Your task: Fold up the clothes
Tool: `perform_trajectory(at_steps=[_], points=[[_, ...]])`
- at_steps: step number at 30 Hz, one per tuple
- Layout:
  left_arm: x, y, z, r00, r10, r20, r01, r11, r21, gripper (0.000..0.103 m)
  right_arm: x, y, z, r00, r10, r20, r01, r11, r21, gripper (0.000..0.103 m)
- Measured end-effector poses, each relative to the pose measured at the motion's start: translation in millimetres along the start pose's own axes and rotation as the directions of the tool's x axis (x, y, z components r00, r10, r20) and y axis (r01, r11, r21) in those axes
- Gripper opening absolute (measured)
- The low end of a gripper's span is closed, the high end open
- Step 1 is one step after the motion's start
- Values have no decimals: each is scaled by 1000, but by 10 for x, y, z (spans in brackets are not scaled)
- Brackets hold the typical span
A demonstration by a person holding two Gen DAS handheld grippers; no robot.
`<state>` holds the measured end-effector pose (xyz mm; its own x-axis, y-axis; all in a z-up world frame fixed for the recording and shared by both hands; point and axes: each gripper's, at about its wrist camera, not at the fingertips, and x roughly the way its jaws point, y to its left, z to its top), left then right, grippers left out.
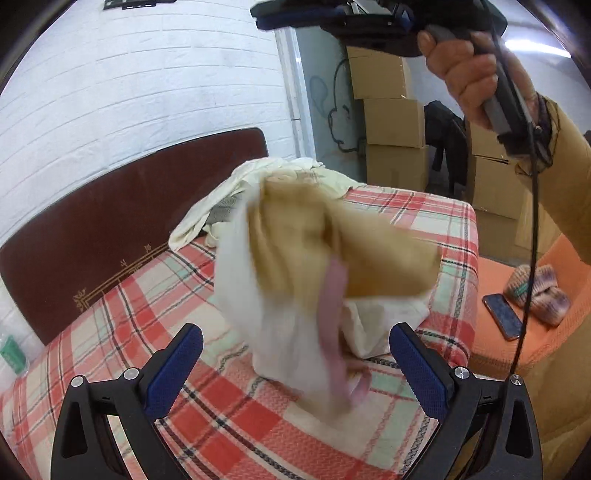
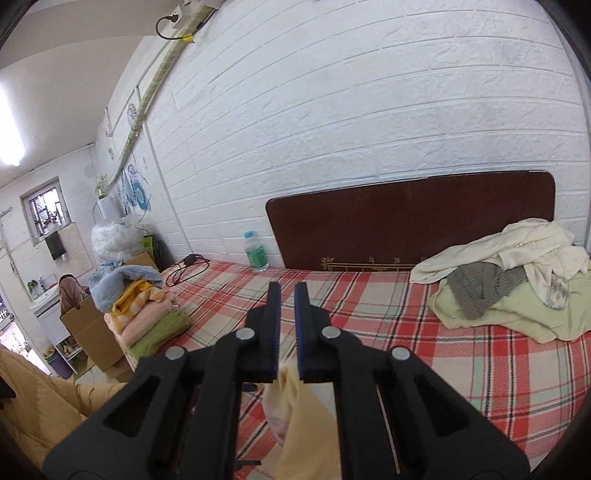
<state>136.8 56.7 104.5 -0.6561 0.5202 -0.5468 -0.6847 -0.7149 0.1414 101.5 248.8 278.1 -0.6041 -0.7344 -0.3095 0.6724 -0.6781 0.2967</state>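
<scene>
A tan and white garment [image 1: 306, 266] with a pink strap hangs blurred in the air above the plaid bed [image 1: 229, 413], its lower end touching the sheet. My left gripper [image 1: 295, 354] is open and empty just in front of it. My right gripper [image 2: 287, 295] is high above the bed, nearly shut, with yellow cloth [image 2: 295, 402] of the garment pinched at the base of its fingers and hanging below. The right gripper also shows at the top of the left wrist view [image 1: 332, 18].
A pile of unfolded clothes [image 2: 517, 280] lies by the brown headboard [image 2: 406, 221]. A stack of folded clothes [image 2: 147, 317] sits at the bed's left edge, with a bottle [image 2: 256, 251] and charger cable near it. Cardboard boxes [image 1: 391, 122] stand behind; a phone [image 1: 504, 315] lies on an orange seat.
</scene>
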Motion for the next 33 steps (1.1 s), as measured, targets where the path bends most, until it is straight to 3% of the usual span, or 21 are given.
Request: perform_trajectory(at_steps=[2, 4, 6, 8, 11, 13, 14, 17, 21, 22, 23, 25, 28, 31, 33], points=[[95, -20, -74, 1000, 12, -26, -12, 1000, -14, 103, -27, 95, -28, 1000, -3, 6, 4, 1000, -9, 8], [148, 23, -167, 998, 14, -54, -17, 999, -47, 103, 44, 170, -121, 998, -31, -58, 28, 998, -53, 10], [114, 102, -243, 998, 18, -59, -24, 996, -90, 103, 208, 206, -358, 978, -106, -178, 88, 991, -105, 26], [1, 226, -305, 999, 8, -47, -15, 990, -141, 103, 385, 246, -683, 942, -166, -290, 119, 978, -172, 51], [-159, 380, -394, 999, 19, -41, -26, 981, -191, 103, 667, 309, -1218, 863, -229, -450, 111, 956, -273, 53], [-237, 454, -452, 997, 49, -52, -59, 976, -208, 103, 833, 379, -1518, 812, -277, -514, 88, 928, -361, 53], [-266, 487, -487, 996, 61, -60, -73, 973, -218, 103, 906, 425, -1640, 792, -298, -532, 69, 911, -407, 53], [-315, 553, -603, 993, 82, -86, -101, 963, -249, 103, 1095, 591, -1912, 762, -327, -558, -16, 853, -522, 59], [-321, 594, -703, 989, 92, -118, -121, 954, -273, 103, 1361, 626, -2245, 704, -391, -593, -105, 769, -630, 59], [-324, 601, -713, 988, 94, -123, -125, 953, -275, 103, 1415, 579, -2297, 684, -414, -601, -103, 760, -642, 49], [-328, 609, -717, 988, 96, -125, -127, 953, -276, 103, 1441, 522, -2288, 674, -419, -608, -96, 766, -635, 21], [-323, 622, -710, 987, 96, -126, -127, 954, -273, 103, 1407, 363, -2083, 691, -356, -629, -61, 839, -541, 13], [-274, 640, -651, 990, 75, -121, -106, 956, -273, 103, 1160, 66, -1554, 774, -263, -575, 49, 932, -360, 9], [-174, 591, -537, 993, 44, -110, -70, 966, -250, 103, 836, -313, -1038, 853, -218, -475, 144, 972, -187, 8], [-92, 518, -450, 995, 11, -98, -34, 973, -230, 103, 683, -618, -865, 876, -235, -422, 215, 972, -95, 8]])
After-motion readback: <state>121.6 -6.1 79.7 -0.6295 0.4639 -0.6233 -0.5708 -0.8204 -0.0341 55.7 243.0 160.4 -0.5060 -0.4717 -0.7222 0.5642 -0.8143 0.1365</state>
